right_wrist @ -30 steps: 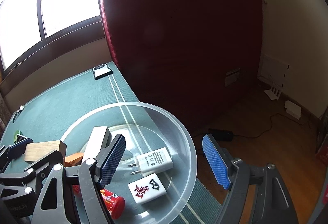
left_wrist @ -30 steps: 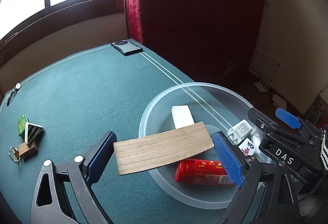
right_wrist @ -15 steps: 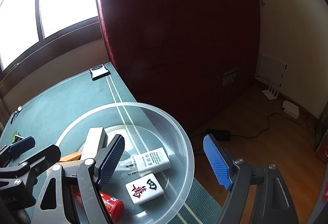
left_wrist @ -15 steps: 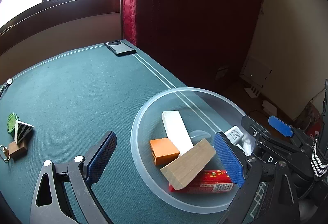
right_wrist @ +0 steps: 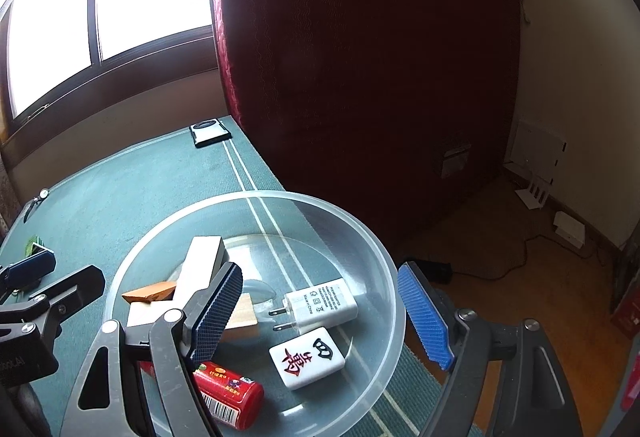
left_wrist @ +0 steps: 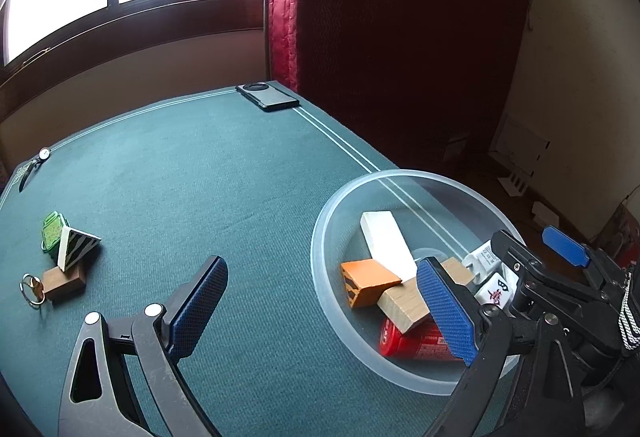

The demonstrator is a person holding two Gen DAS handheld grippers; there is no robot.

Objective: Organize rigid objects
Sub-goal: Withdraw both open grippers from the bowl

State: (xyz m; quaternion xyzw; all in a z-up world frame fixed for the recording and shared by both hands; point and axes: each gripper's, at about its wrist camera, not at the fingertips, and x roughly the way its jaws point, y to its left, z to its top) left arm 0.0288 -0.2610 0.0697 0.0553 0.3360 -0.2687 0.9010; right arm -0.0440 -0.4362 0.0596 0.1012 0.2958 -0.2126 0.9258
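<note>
Holding both tongs wide and empty, my left gripper [left_wrist: 320, 311] should cross low toward the striped black-and-white wedge [left_wrist: 76, 247], leaving the clear plastic bowl [left_wrist: 320, 277] undisturbed.

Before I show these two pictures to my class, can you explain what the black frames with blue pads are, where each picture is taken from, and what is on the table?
They are hand-held tongs, one per hand, each with a camera looking along its blue pads. One picture comes from the left tongs, the other from the right tongs. Both are open and hold nothing. On the green table stands a clear bowl holding a white block, orange block, wooden block, red tube, charger and mahjong tile. Outside it lie a striped prism, green piece, brown keyring block and phone.
</note>
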